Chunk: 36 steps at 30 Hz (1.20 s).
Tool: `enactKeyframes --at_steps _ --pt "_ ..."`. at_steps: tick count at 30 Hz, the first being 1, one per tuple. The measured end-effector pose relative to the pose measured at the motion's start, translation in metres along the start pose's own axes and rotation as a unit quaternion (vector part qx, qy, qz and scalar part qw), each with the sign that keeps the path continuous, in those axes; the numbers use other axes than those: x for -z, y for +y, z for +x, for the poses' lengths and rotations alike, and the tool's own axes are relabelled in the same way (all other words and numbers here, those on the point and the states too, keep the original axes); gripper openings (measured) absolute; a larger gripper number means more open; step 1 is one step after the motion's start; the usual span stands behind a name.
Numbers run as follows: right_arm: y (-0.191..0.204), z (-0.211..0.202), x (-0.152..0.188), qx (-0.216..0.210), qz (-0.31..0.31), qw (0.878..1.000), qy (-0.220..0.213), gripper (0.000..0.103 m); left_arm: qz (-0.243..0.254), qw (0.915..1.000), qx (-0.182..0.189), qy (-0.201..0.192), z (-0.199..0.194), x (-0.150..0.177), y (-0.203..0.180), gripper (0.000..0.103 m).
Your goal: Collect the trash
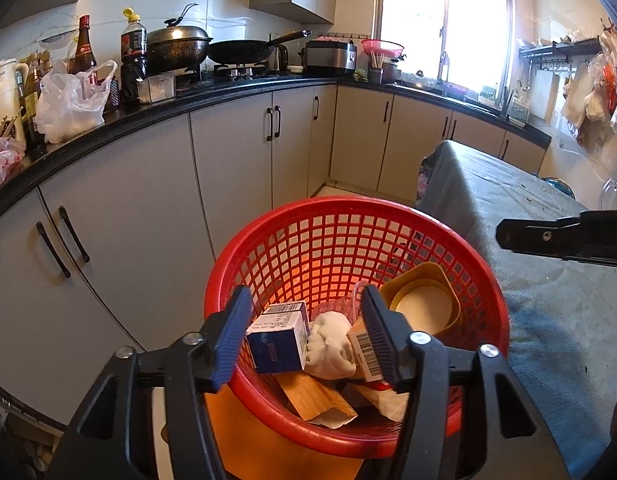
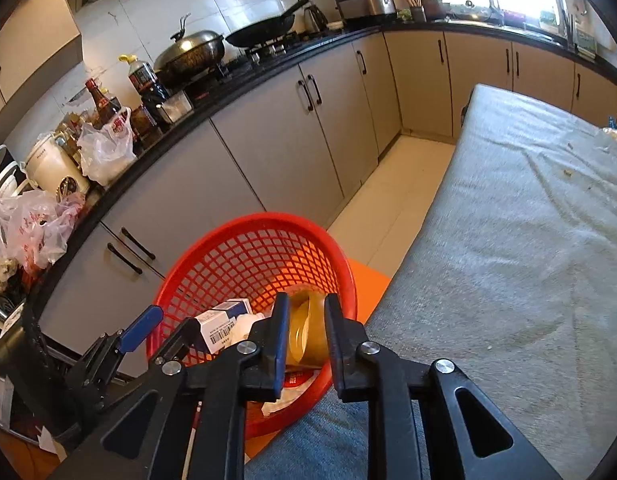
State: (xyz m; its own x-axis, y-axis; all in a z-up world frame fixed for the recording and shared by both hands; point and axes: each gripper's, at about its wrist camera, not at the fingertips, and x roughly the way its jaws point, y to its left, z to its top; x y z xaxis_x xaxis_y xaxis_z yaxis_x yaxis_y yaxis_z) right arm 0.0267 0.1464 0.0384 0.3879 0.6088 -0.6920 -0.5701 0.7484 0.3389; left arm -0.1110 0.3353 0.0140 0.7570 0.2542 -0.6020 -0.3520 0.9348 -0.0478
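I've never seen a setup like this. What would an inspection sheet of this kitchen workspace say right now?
Surface: grey cloth-covered table, a few crumbs on it.
Job's things: red basket beside the table, holding a blue and white carton, a white crumpled wad, a yellow tub and brown paper.
Clutter: plastic bags, bottles, a lidded wok and a black pan on the black counter.
Grippers: left gripper open over the basket; right gripper open, nothing held.
Cables: nothing seen.
Surroundings: grey cabinets, bright window.
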Motion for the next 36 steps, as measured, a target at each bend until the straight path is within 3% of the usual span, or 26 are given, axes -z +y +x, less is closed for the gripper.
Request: enactKeyframes --at_steps 3,5,8,11,15,25,29,32,36 --pt "0.0 -0.012 0.001 0.006 0.0 1.0 -0.013 0.034 0.001 0.9999 -0.007 -0.01 -0.007 -0.002 -0.002 0.064" --pt "-0.001 -0.022 0.003 0.022 -0.003 0.999 -0.025 0.048 0.0 0.9997 -0.014 -0.02 -0.014 -0.003 -0.002 0.07" --pt "-0.001 -0.039 0.008 0.062 -0.019 0.997 -0.047 0.072 -0.003 0.9983 -0.031 -0.05 -0.031 -0.005 -0.003 0.082" --pt "0.001 -0.058 0.018 0.101 -0.041 0.992 -0.069 0.082 -0.008 0.9961 -0.043 -0.077 -0.05 -0.006 -0.003 0.09" --pt "0.005 -0.08 0.034 0.143 -0.066 0.983 -0.091 0.089 0.0 0.9928 -0.067 -0.099 -0.075 -0.003 -0.013 0.096" --pt "0.005 -0.127 0.092 0.221 -0.119 0.96 -0.123 0.097 0.028 0.9922 -0.093 -0.077 -0.102 0.017 -0.04 0.1" --pt "0.001 -0.141 0.108 0.216 -0.122 0.961 -0.126 0.098 0.042 0.9922 -0.087 -0.079 -0.112 0.027 -0.052 0.101" --pt "0.0 -0.147 0.117 0.215 -0.123 0.961 -0.125 0.098 0.049 0.9898 -0.112 -0.074 -0.116 0.033 -0.06 0.101" --pt "-0.003 -0.153 0.126 0.211 -0.122 0.962 -0.126 0.099 0.049 0.9895 -0.115 -0.073 -0.122 0.039 -0.066 0.101"
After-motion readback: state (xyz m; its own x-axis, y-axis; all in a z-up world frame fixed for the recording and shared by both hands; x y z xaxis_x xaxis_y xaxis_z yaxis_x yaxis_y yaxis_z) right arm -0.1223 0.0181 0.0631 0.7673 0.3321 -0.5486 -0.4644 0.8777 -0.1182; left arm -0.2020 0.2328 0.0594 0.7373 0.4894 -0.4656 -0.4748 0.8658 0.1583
